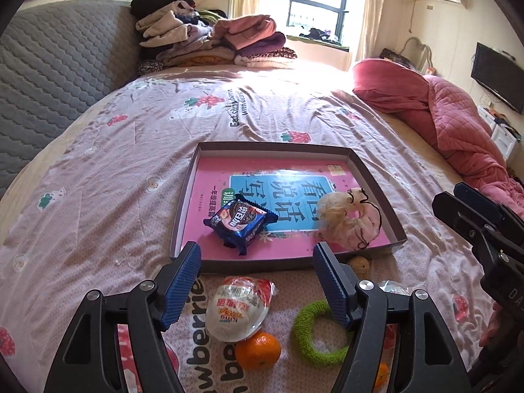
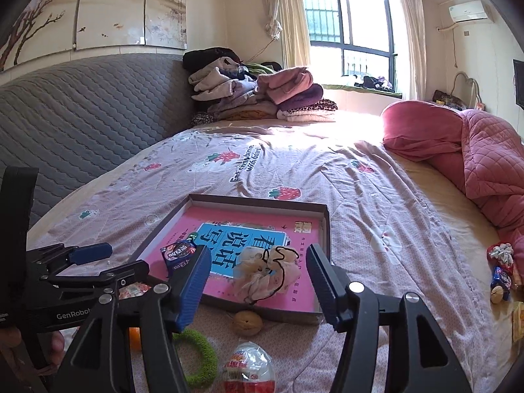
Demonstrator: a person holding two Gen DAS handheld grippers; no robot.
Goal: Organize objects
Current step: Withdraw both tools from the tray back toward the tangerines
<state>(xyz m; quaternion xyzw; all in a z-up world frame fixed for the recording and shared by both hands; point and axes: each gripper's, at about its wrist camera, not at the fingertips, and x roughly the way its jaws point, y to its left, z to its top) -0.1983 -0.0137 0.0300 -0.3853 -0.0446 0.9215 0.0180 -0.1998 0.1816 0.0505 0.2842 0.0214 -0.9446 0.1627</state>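
A shallow box tray (image 1: 376, 180) (image 2: 324, 226) with a pink book inside lies on the bed. In it are a blue cookie packet (image 1: 240, 224) (image 2: 177, 253) and a pale scrunchie with black cord (image 1: 347, 222) (image 2: 268, 276). In front of the tray lie a white wrapped egg-shaped snack (image 1: 237, 308), a second one (image 2: 249, 370), an orange (image 1: 258, 350), a green ring (image 1: 316, 334) (image 2: 199, 353) and a walnut (image 1: 360, 265) (image 2: 247, 322). My left gripper (image 1: 257, 258) is open above the snack. My right gripper (image 2: 258, 268) is open near the tray's front edge.
Folded clothes (image 1: 209, 39) are piled at the bed's far end by a grey headboard (image 1: 49, 65). A red quilt (image 1: 442, 108) lies on the right. More small items (image 2: 501, 268) sit at the bed's right edge.
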